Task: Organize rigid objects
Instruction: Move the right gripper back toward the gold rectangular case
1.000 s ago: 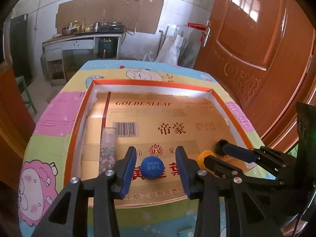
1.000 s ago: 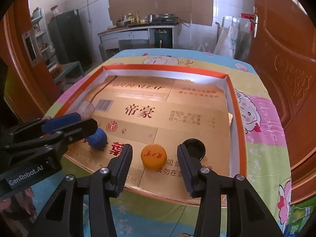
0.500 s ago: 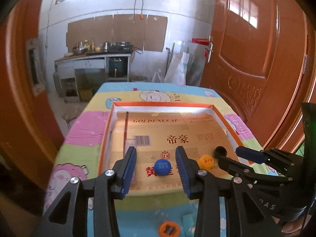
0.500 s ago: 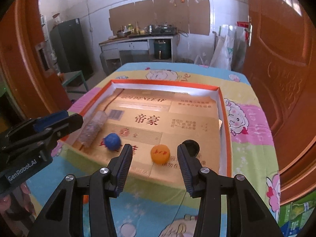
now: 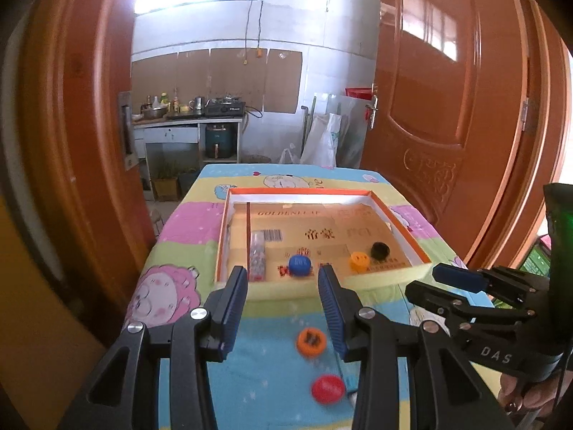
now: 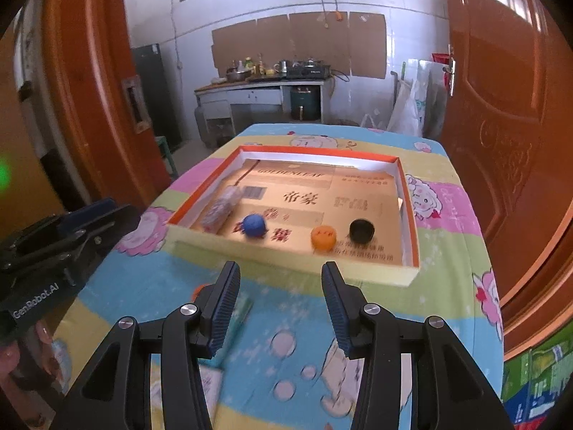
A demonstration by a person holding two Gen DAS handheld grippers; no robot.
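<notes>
Count: five bottle caps — blue, orange, black, second orange, red; one clear tube; one tray.

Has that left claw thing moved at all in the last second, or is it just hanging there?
Yes. The left gripper has pulled back from the cardboard tray: its tips framed the blue cap inside before, and now sit short of the tray's near wall.

Orange wooden door right of the jaws, kitchen counter with stove far ahead, white bags by the wall.
</notes>
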